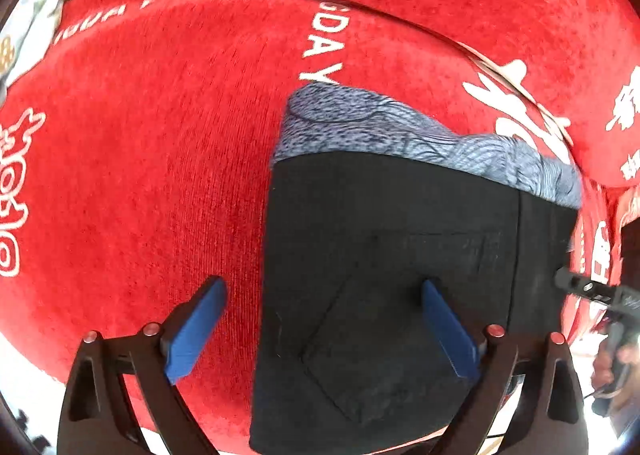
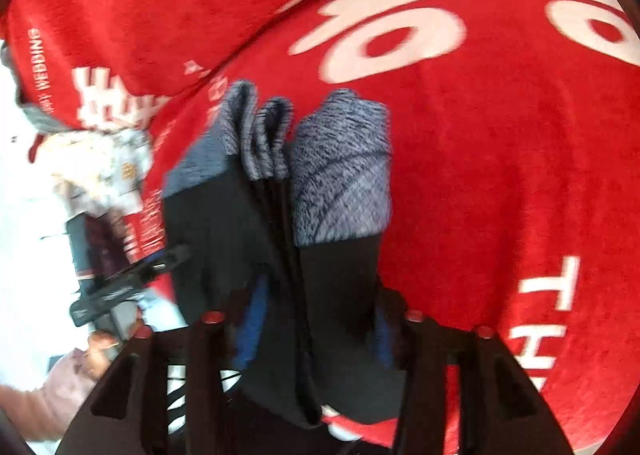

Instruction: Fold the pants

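The black pants [image 1: 380, 255] with a grey-blue fleece lining [image 1: 400, 135] lie folded into a compact block on a red cloth. My left gripper [image 1: 324, 295] is open above the block's left edge, with one blue pad [image 1: 196, 331] over the red cloth and the other over the pants. In the right wrist view the pants [image 2: 224, 231] hang in folds between the fingers, grey lining [image 2: 340, 175] uppermost. My right gripper [image 2: 316, 319] is shut on the black fabric. It also shows at the right edge of the left wrist view [image 1: 588, 289].
The red plush cloth [image 1: 140, 155] with white lettering covers the whole surface and has a ridge at the back. A pale patterned thing [image 2: 100, 171] lies at the left. The person's hand [image 2: 80, 367] holds the left gripper's handle.
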Demonstrator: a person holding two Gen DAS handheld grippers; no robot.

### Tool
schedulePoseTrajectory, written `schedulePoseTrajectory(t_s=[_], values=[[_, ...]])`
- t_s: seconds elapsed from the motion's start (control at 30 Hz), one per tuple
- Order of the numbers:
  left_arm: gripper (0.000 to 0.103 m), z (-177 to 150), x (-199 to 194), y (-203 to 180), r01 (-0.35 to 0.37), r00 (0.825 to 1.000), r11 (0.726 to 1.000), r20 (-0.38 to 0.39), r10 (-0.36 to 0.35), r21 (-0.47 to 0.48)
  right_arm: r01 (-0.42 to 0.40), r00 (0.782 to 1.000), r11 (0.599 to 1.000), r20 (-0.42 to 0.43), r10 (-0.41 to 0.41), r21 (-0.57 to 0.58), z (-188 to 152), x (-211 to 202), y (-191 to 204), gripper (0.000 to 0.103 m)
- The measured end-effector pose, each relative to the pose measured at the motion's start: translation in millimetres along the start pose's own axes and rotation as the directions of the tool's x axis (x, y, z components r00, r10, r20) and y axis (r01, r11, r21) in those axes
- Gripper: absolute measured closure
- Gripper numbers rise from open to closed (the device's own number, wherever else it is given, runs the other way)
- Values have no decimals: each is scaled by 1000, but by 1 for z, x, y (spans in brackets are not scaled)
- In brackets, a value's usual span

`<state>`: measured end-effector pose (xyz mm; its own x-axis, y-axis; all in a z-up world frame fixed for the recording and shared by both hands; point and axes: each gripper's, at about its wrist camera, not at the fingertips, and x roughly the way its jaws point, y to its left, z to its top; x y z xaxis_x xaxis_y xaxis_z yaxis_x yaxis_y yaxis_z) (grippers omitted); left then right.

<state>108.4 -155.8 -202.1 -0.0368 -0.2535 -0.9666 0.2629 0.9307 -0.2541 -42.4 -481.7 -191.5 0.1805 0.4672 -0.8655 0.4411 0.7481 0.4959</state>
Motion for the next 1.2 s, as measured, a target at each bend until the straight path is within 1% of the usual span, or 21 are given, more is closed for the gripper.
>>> schedulePoseTrajectory(t_s=[0.03, 0.07, 0.13, 0.17, 0.2, 0.23, 0.27, 0.33, 0.4, 0.5, 0.57, 0.73, 0.8, 0.87, 0.93, 1.0, 1.03, 1.07, 1.13, 1.17, 1.2], values=[[4, 1, -2, -1, -12, 1000, 1000, -1, 12, -3, 33, 999, 999, -4, -33, 21, -1, 0, -4, 32], [4, 0, -7, -4, -30, 1000, 1000, 3, 30, 1, 42, 999, 998, 2, -42, 44, -2, -4, -7, 31], [4, 0, -25, -9, -96, 994, 995, 52, 95, 21, 96, 995, 994, 22, -97, 55, -4, -16, -7, 33], [4, 2, -31, -10, -103, 993, 994, 68, 101, 24, 127, 991, 991, 39, -129, 48, -6, -24, -5, 48], [4, 1, -43, -13, -122, 988, 992, 99, 118, 33, 119, 990, 992, 68, -122, 39, -8, -35, -1, 57], [4, 1, -48, -15, -146, 983, 988, 117, 139, 48, 96, 992, 995, 82, -98, 32, -10, -44, 1, 73], [4, -4, -57, -15, -159, 981, 985, 126, 150, 61, 74, 993, 997, 91, -75, 17, -13, -50, 6, 81], [4, -9, -57, -22, -185, 977, 978, 130, 171, 99, 50, 995, 997, 88, -45, -58, -18, -56, 26, 82], [4, -12, -48, -28, -214, 973, 970, 113, 201, 117, 54, 997, 991, 67, -46, -122, -22, -48, 48, 82], [4, -17, -24, -35, -253, 967, 959, 78, 245, 129, 99, 995, 977, 32, -95, -189, -22, -13, 72, 82], [4, -20, -20, -36, -245, 968, 962, 79, 236, 120, 143, 990, 969, 23, -141, -200, -22, 7, 73, 82], [4, -21, -25, -41, -260, 964, 953, 89, 249, 155, 211, 976, 951, 93, -195, -224, 2, 18, 84, 89], [4, -22, -30, -42, -276, 960, 947, 91, 264, 162, 216, 975, 954, 96, -200, -207, 5, 11, 83, 89], [4, -20, -40, -40, -264, 963, 955, 99, 252, 137, 244, 962, 944, 174, -208, -221, 8, -7, 91, 84], [1, -14, -44, -38, -260, 962, 959, 111, 248, 113, 244, 956, 936, 228, -187, -253, 15, -18, 103, 84], [1, -10, -46, -36, -265, 960, 959, 121, 252, 103, 229, 958, 940, 230, -171, -253, 27, -17, 108, 81], [1, -9, -48, -37, -258, 961, 961, 126, 246, 98, 226, 960, 942, 222, -171, -249, 32, -13, 109, 72], [1, -9, -50, -38, -251, 963, 963, 130, 238, 97, 227, 962, 943, 207, -178, -244, 39, -4, 110, 59], [1, -14, -56, -42, -250, 961, 962, 148, 233, 111, 293, 951, 925, 169, -257, -243, 49, 21, 103, 56], [1, -16, -59, -43, -254, 960, 960, 152, 235, 116, 382, 922, 892, 172, -348, -241, 50, 29, 99, 51], [1, -20, -62, -45, -256, 959, 959, 158, 236, 122, 376, 924, 899, 165, -345, -227, 52, 28, 94, 46]])
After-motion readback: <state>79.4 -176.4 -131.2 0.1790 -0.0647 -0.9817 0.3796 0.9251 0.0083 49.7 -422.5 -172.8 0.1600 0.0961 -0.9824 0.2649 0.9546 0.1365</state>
